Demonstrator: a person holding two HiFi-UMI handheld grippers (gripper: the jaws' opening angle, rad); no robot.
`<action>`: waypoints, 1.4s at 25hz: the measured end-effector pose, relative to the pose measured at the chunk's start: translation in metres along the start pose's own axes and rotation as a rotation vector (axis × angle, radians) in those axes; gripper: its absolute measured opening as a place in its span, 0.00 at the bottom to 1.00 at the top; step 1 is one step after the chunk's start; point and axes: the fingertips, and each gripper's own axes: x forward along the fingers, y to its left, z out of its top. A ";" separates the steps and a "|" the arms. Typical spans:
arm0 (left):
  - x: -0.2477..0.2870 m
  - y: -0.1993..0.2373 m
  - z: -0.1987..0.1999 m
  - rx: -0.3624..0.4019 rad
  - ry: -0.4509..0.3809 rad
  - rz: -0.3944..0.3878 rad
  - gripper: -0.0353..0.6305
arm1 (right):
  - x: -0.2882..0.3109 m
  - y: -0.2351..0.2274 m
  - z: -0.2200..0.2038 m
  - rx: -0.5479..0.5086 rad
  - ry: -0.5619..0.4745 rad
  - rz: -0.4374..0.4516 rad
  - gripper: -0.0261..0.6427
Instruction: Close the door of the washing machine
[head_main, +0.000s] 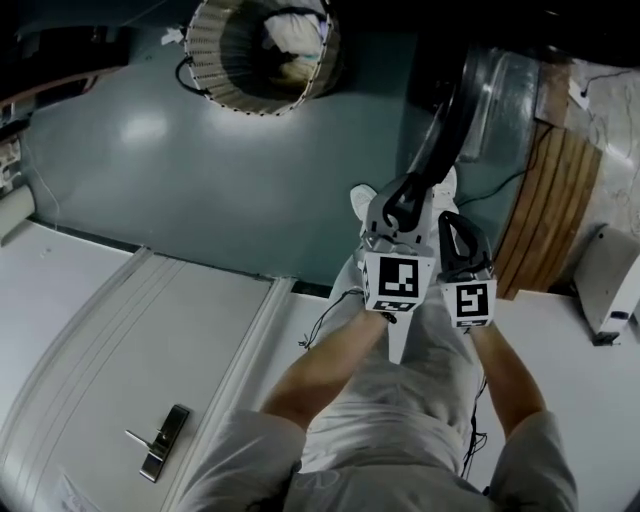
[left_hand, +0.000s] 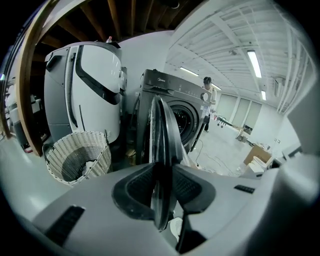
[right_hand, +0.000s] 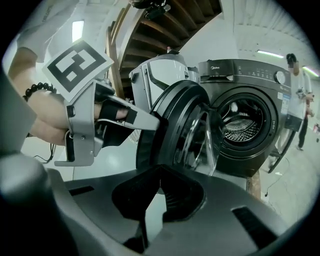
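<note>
The dark washing machine (right_hand: 240, 75) stands with its round door (right_hand: 180, 125) swung partly open and the drum (right_hand: 247, 120) showing. From above, the door (head_main: 445, 120) appears as a dark edge. My left gripper (head_main: 403, 205) is shut on the door's outer rim. In the left gripper view that rim (left_hand: 162, 130) runs edge-on between the pads of the left gripper (left_hand: 162, 172). The right gripper view shows the left gripper (right_hand: 152, 120) clamped on the rim. My right gripper (head_main: 455, 240) hangs just right of it, shut and empty. Its jaws (right_hand: 159, 175) meet below the door without touching it.
A woven laundry basket (head_main: 262, 50) with cloth inside stands left of the door, next to a white machine (left_hand: 85, 85). Wooden stairs (head_main: 550, 200) rise on the right. A white panel with a handle (head_main: 160, 440) lies at lower left. A person (right_hand: 295, 65) stands beyond the machine.
</note>
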 end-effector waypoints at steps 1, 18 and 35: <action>0.001 -0.004 0.000 -0.004 0.003 -0.002 0.18 | -0.003 -0.001 -0.003 0.013 0.005 -0.001 0.08; 0.021 -0.054 0.001 -0.085 0.088 -0.059 0.22 | -0.018 -0.017 -0.035 0.110 0.039 -0.023 0.23; 0.044 -0.102 0.005 -0.173 0.136 -0.096 0.26 | -0.019 -0.059 -0.043 0.084 0.018 -0.078 0.27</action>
